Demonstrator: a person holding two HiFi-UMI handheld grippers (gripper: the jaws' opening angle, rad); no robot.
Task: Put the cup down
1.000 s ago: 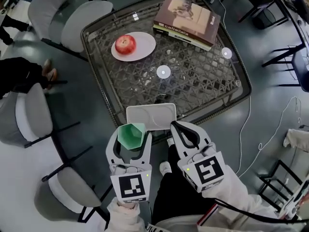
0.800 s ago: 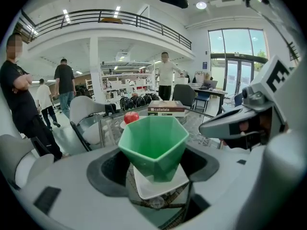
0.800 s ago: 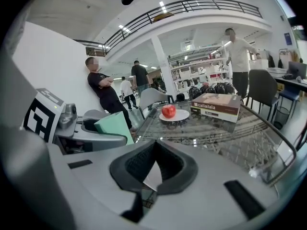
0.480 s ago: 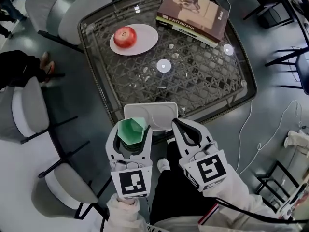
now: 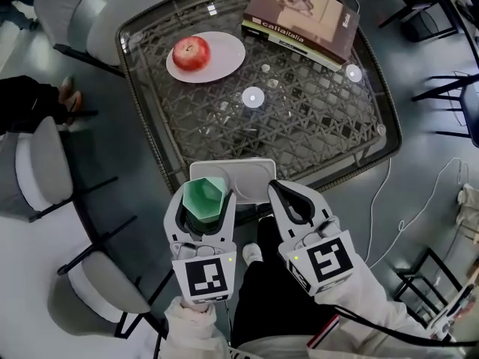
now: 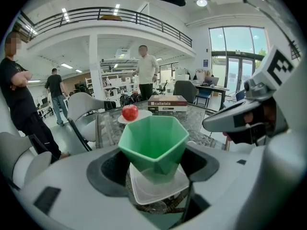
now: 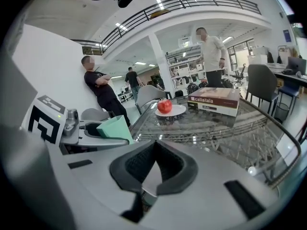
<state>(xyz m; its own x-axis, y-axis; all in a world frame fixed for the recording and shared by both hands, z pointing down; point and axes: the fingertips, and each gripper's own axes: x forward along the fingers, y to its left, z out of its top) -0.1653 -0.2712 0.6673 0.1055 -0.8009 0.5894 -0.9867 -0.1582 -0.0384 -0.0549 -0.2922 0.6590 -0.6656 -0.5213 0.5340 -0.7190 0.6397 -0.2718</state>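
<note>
A green faceted cup (image 5: 203,198) sits upright between the fingers of my left gripper (image 5: 204,202), which is shut on it. The cup hangs over the near left corner of a white tray (image 5: 251,175) at the table's near edge. In the left gripper view the cup (image 6: 153,145) fills the gap between the jaws, with the tray (image 6: 158,189) just below it. My right gripper (image 5: 275,191) is beside it on the right, shut with nothing in it, its tips over the tray's near right corner. The right gripper view shows the right gripper (image 7: 154,147) with its pads meeting, and the cup (image 7: 115,128) at the left.
The glass table (image 5: 322,126) with a wicker frame holds a red apple (image 5: 191,53) on a white plate (image 5: 223,57) and stacked books (image 5: 303,17) at the far side. Grey chairs (image 5: 41,170) stand to the left. People stand beyond the table.
My left gripper has carried the cup a little forward, over the tray's near corner. The right gripper has barely moved.
</note>
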